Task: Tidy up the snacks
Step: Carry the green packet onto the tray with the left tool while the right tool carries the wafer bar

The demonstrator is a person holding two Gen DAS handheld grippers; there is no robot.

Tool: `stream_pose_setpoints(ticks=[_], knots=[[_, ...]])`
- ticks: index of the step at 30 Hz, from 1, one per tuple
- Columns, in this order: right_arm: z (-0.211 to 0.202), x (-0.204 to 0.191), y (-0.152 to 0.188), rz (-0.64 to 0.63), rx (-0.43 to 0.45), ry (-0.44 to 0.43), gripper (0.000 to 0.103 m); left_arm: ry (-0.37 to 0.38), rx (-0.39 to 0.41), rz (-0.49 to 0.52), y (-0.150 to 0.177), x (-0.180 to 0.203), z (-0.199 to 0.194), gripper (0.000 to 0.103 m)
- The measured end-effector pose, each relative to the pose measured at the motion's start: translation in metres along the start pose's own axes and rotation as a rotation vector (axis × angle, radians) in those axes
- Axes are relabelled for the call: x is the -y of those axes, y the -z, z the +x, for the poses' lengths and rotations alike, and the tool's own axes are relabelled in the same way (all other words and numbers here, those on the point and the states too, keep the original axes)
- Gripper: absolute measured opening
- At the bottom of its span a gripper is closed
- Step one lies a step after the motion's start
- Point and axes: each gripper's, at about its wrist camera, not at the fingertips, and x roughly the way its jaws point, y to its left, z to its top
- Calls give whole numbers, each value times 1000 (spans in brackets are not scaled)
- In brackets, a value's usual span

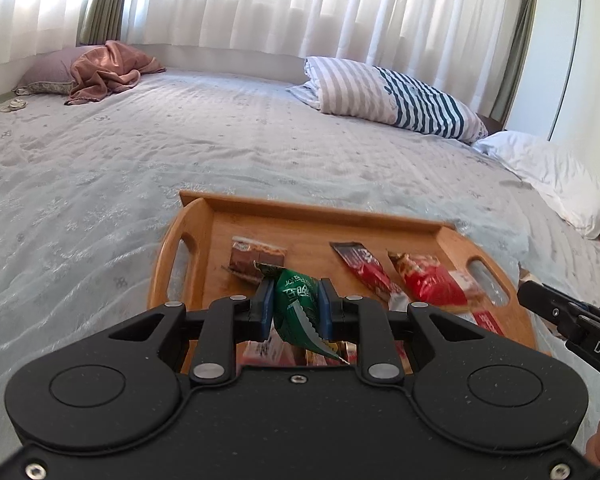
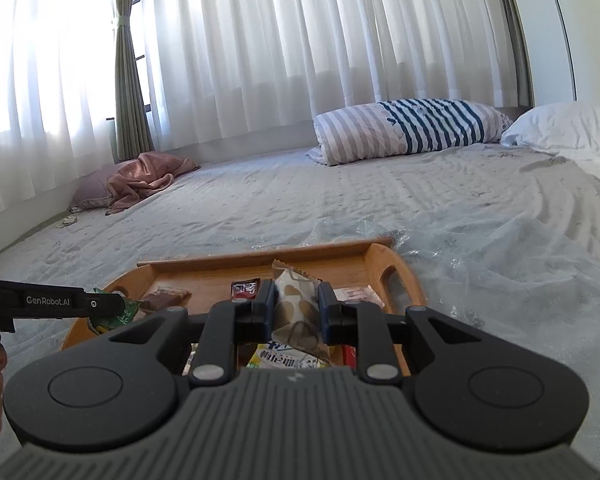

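Observation:
A wooden tray (image 1: 300, 210) with handles lies on the bed and holds several snack packets. My left gripper (image 1: 294, 304) is shut on a green snack packet (image 1: 296, 300) and holds it above the tray's near part. A brown packet (image 1: 256, 258) and two red packets (image 1: 366, 270) lie on the tray beyond it. My right gripper (image 2: 296, 308) is shut on a beige packet with brown hearts (image 2: 298, 304) above the tray (image 2: 376, 254). The left gripper with the green packet (image 2: 116, 314) shows at the left of the right wrist view. More packets lie under both grippers, partly hidden.
The tray rests on a pale quilted bedspread (image 1: 180, 152). A striped pillow (image 1: 396, 94), a white pillow (image 1: 548, 172) and a pink blanket on a pillow (image 1: 108, 66) lie at the far side. White curtains (image 2: 300, 40) hang behind the bed.

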Motion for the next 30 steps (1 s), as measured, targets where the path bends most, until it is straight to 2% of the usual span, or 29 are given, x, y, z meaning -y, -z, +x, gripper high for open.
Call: stream_pose_setpoints(ticks=[13,19,25,30], knots=[[71,37,-34,141,-84,-33,26,29,-25,-30,-35,8,59,21],[101,45,-44,124,-120,11,26,38,-34,-47,-48,11,87,17],[122,48,-40,136,-150,22,26,23,-67,-59,-44,9,109,15],[136,45,-34,114,-172,29,26,3,-68,6,-32,12,114,14]])
